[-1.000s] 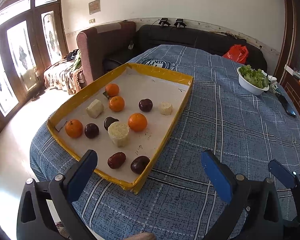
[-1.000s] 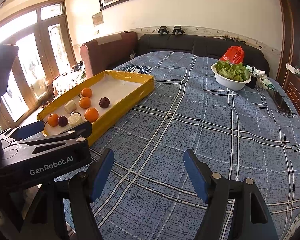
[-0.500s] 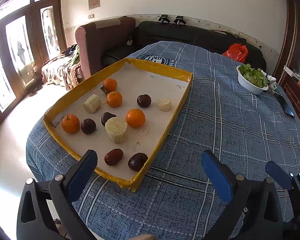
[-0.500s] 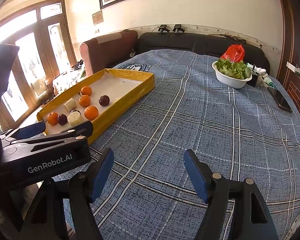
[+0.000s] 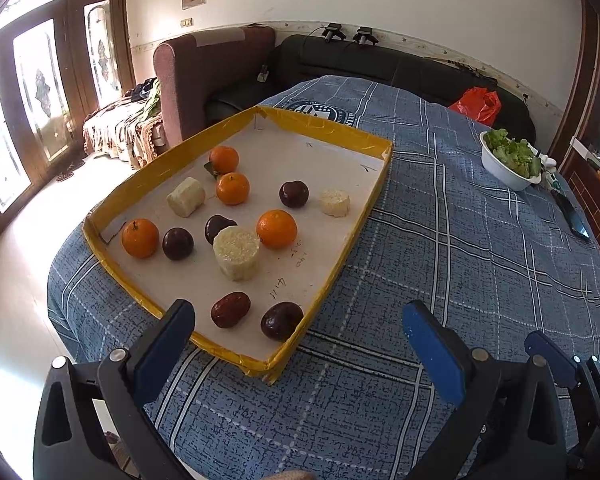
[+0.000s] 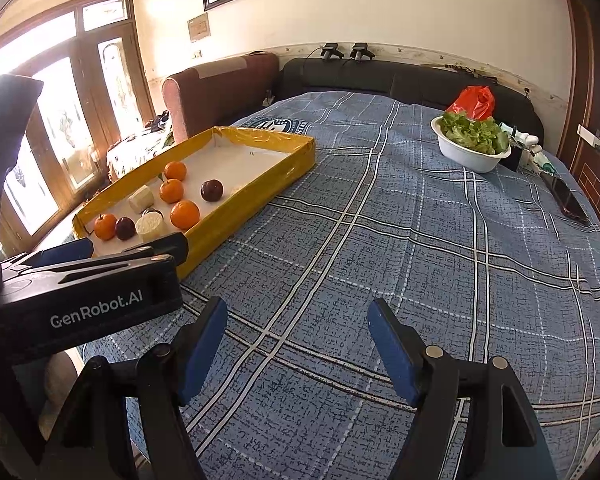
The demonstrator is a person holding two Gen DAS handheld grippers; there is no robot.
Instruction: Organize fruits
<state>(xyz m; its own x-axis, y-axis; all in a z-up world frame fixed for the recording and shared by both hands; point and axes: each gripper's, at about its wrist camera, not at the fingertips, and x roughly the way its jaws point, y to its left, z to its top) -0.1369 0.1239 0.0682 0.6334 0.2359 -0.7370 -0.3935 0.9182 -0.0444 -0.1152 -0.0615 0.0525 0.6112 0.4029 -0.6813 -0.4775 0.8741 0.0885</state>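
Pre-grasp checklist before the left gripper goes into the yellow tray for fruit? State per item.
1. left gripper open, nothing held: ok.
2. right gripper open, over bare tablecloth, away from the tray: ok.
3. yellow tray flat on the table, fruit all inside: ok.
4. Nearest targets, reddish date and dark plum, apart from each other: ok.
5. Plum's gap to the near tray wall for a finger: cannot tell.
6. Fruits already sorted by kind: not ok, mixed.
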